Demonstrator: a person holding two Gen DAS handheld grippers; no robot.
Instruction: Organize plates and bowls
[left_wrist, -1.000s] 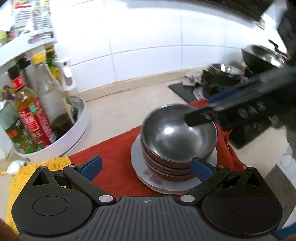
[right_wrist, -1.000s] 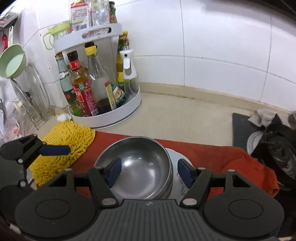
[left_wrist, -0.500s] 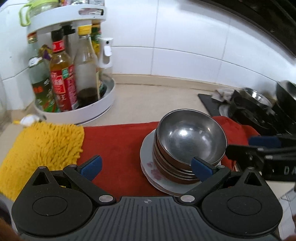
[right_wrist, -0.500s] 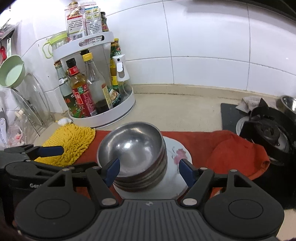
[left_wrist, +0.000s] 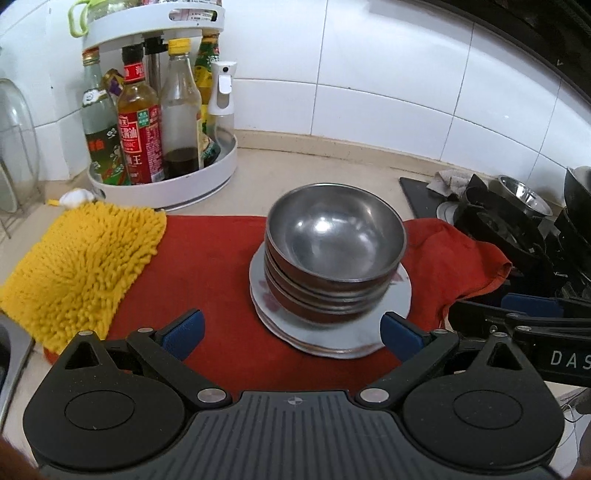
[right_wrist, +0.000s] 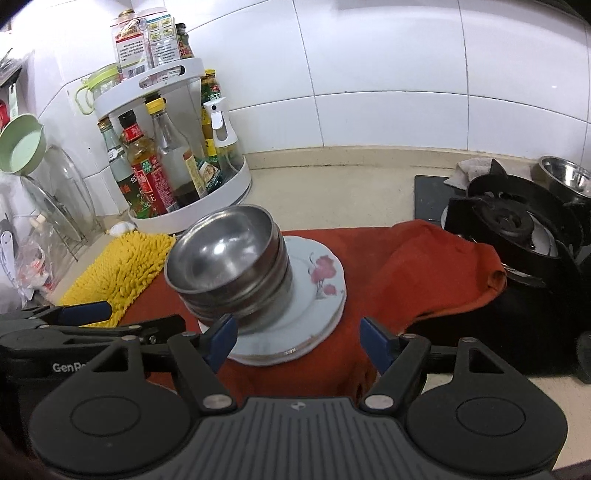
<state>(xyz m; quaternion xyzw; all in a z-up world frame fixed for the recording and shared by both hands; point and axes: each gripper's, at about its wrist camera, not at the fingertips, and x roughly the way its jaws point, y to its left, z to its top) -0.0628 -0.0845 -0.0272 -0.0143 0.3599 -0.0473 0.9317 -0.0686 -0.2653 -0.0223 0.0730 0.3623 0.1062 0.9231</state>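
A stack of steel bowls (left_wrist: 334, 254) (right_wrist: 231, 264) sits on a pile of white flowered plates (left_wrist: 330, 332) (right_wrist: 317, 280), all on a red cloth (left_wrist: 218, 273) (right_wrist: 417, 266). My left gripper (left_wrist: 291, 334) stands open just in front of the plates, nothing between its blue pads. In the right wrist view the right gripper (right_wrist: 299, 341) is also short of the stack, its jaws opening and empty; the left pad overlaps the stack's near edge in the picture. Each gripper shows at the other view's side: the right gripper (left_wrist: 532, 321), the left gripper (right_wrist: 74, 317).
A yellow shaggy mat (left_wrist: 77, 266) lies left of the cloth. Behind it a white turntable rack (left_wrist: 166, 184) holds sauce bottles. A black gas stove (right_wrist: 517, 236) with a steel bowl (right_wrist: 565, 177) stands at the right. A drying rack with glass lids (right_wrist: 55, 206) is far left.
Both grippers have drawn back from the bowl stack, the right one leaving the top bowl's rim. The left view rolled level. The right jaws stand slightly wider.
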